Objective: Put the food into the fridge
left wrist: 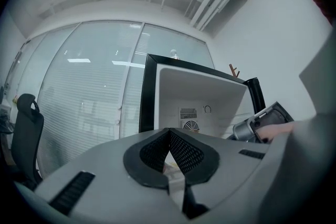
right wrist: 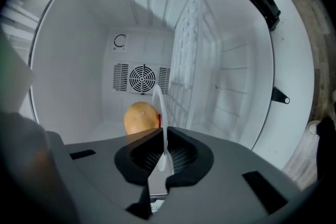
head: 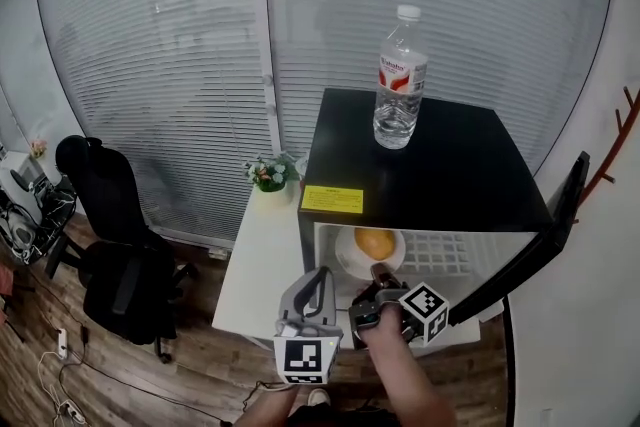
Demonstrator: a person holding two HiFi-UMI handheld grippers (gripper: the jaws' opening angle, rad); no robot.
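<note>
The round yellow-orange food (head: 375, 242) (right wrist: 140, 118) is lying on a white plate (head: 350, 261) (right wrist: 159, 105) inside the open fridge (head: 460, 165), toward the left of the compartment in the head view. The right tool (head: 382, 275) (right wrist: 164, 157) is reaching in at the fridge's mouth and is pinching the near rim of the plate, which is running edge-on between its narrowed jaws in the right gripper view. A round fan grille (right wrist: 142, 78) is showing on the back wall behind the food, and a white wire shelf (head: 440, 253) is lying in the compartment to the right of the plate. The fridge door (head: 530, 255) is hanging wide open at the right. The left tool (head: 320, 277) (left wrist: 169, 152) is hovering just left of the right one, outside the fridge, with its jaws brought together on nothing. A water bottle (head: 400, 80) is standing upright on the black fridge top. The fridge is sitting on a white surface (head: 260, 265), with a small potted plant (head: 270, 175) standing beside it at the left. A black office chair (head: 110, 235) is standing on the wooden floor farther left.
</note>
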